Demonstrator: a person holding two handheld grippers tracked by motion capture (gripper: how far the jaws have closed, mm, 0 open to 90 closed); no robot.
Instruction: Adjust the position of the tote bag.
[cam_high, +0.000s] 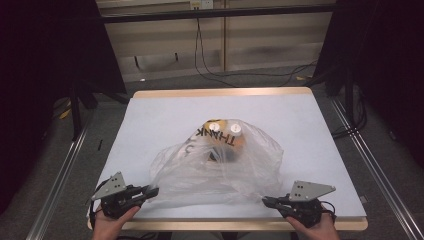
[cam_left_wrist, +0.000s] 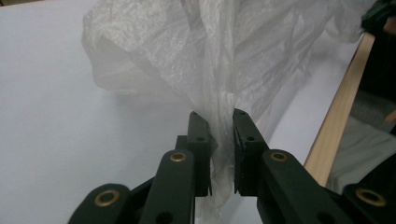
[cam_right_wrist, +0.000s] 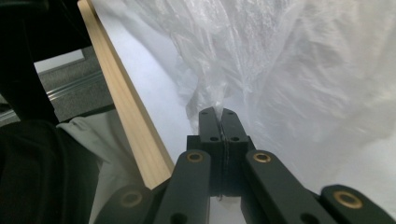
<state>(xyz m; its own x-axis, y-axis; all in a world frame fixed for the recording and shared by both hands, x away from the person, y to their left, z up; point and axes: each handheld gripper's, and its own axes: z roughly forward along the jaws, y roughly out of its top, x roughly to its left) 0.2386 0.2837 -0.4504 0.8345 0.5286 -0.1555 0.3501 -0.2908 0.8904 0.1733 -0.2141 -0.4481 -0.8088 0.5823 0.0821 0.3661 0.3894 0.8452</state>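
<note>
Right gripper (cam_right_wrist: 223, 112) clamped on plastic bag (cam_high: 220, 170) edge, mid-table; left gripper (cam_left_wrist: 219, 116) jaws straddling a fold, gap remaining. Close fully before pulling; lift evenly, keeping bottles (cam_high: 225, 131) inside.

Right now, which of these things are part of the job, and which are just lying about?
In the job:
- clear plastic bag
- two white-capped bottles inside it
- left gripper, film between its jaws
- right gripper, shut on the bag's edge

Just around:
- table
- cables on the floor behind
</note>
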